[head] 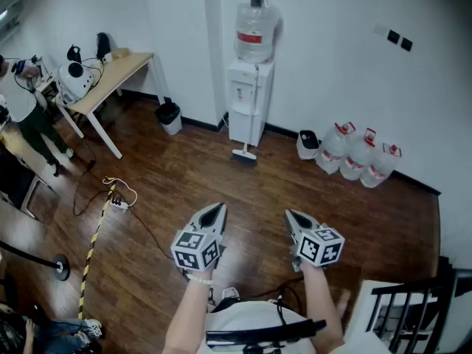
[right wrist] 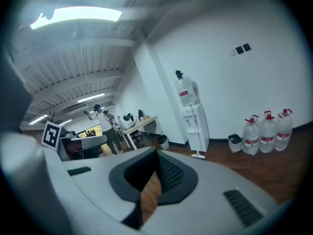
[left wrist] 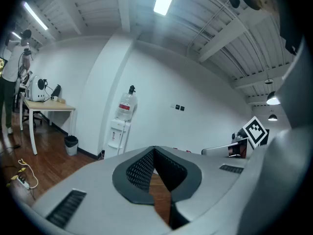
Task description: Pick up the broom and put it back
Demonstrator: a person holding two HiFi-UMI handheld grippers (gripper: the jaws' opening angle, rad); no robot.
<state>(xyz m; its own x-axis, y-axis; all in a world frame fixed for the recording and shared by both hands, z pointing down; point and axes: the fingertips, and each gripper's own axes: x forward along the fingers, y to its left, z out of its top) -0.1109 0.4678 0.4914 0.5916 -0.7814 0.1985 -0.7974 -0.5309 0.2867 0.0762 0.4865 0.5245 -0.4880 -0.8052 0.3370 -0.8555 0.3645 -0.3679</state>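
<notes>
The broom (head: 245,150) stands upright against the front of the white water dispenser (head: 249,102) at the far wall, its pale head on the wooden floor. The right gripper view shows the broom (right wrist: 198,154) small and far off beside the dispenser (right wrist: 193,126). My left gripper (head: 217,208) and right gripper (head: 291,214) are held side by side in front of me, well short of the broom, both pointing toward it. In each gripper view the jaws meet at the tips, left gripper (left wrist: 154,150) and right gripper (right wrist: 157,153), with nothing between them.
Three large water bottles (head: 359,155) and a small white bin (head: 307,144) stand right of the dispenser, a dark bin (head: 169,116) to its left. A table (head: 110,80) with gear, people, a power strip with cables (head: 118,203) and a floor tape line (head: 92,249) lie left. A black rail (head: 413,308) is at lower right.
</notes>
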